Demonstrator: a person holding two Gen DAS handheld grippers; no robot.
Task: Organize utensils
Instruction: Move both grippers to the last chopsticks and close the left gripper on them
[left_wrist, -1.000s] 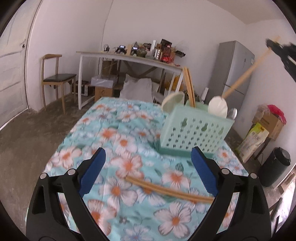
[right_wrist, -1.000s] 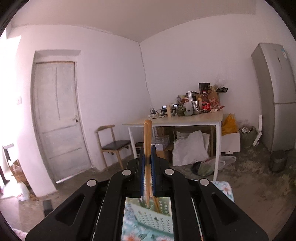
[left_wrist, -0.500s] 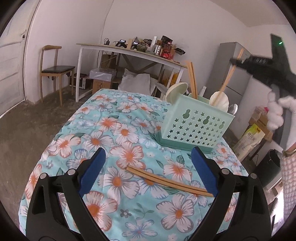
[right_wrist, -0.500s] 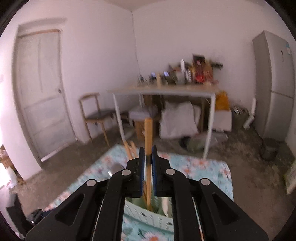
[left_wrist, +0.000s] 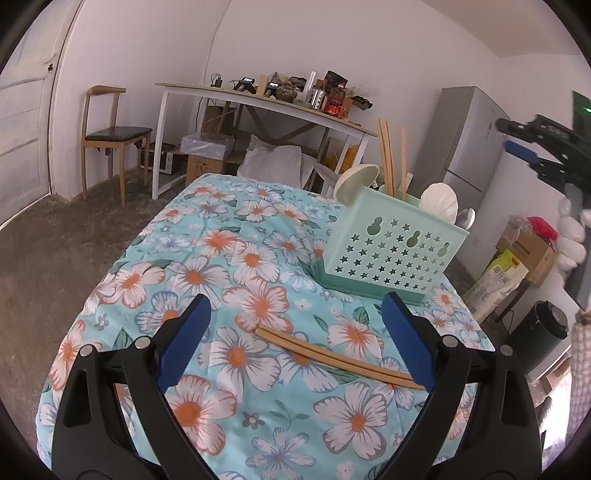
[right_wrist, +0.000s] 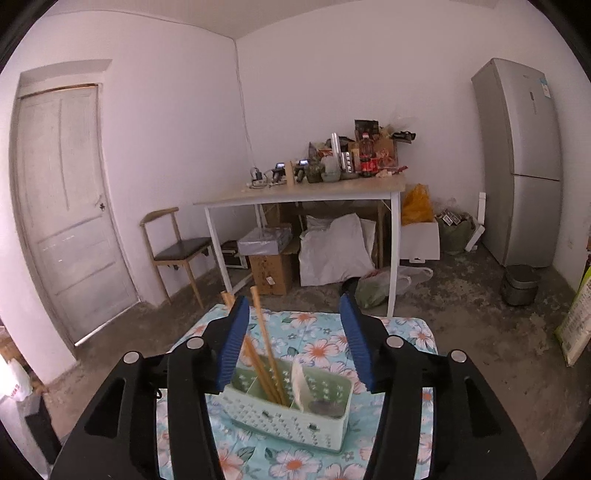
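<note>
- Left tool (left_wrist: 295, 332): blue pads spread wide, nothing between them, low over the flowered cloth on the bench (left_wrist: 207, 258), aimed at a loose pair of chopsticks (left_wrist: 340, 358).
- Right tool (right_wrist: 295, 339): fingers parted and empty, poised above the mint-green caddy (right_wrist: 291, 417). From the left wrist view it shows at the far right, up in the air, in a white-gloved hand (left_wrist: 570, 240).
- Caddy contents: three chopsticks (left_wrist: 388, 155) upright in a rear compartment, two pale spoons (left_wrist: 439, 203) with bowls above the rim, one metal spoon (left_wrist: 466, 218) at the right end.
- Done, judging by the layout: most utensils already stand sorted in the caddy.
- Left to do: the loose pair lies flat on the cloth, side by side, between the left tool's fingers and just in front of the caddy. It looks like the last thing out of place; no other stray utensil shows on the cloth.
- Way in: nothing lies between the left tool and the pair. The caddy wall stands just behind them, and the upright sticks and spoon bowls crowd the opening from above.
- Risk: thin sticks flat on soft cloth may roll or split apart under the pads.
- Surroundings: cluttered white table (right_wrist: 314, 192), wooden chair (right_wrist: 177, 247), fridge (right_wrist: 517, 162) and door (right_wrist: 66, 206), all well apart from the bench.
</note>
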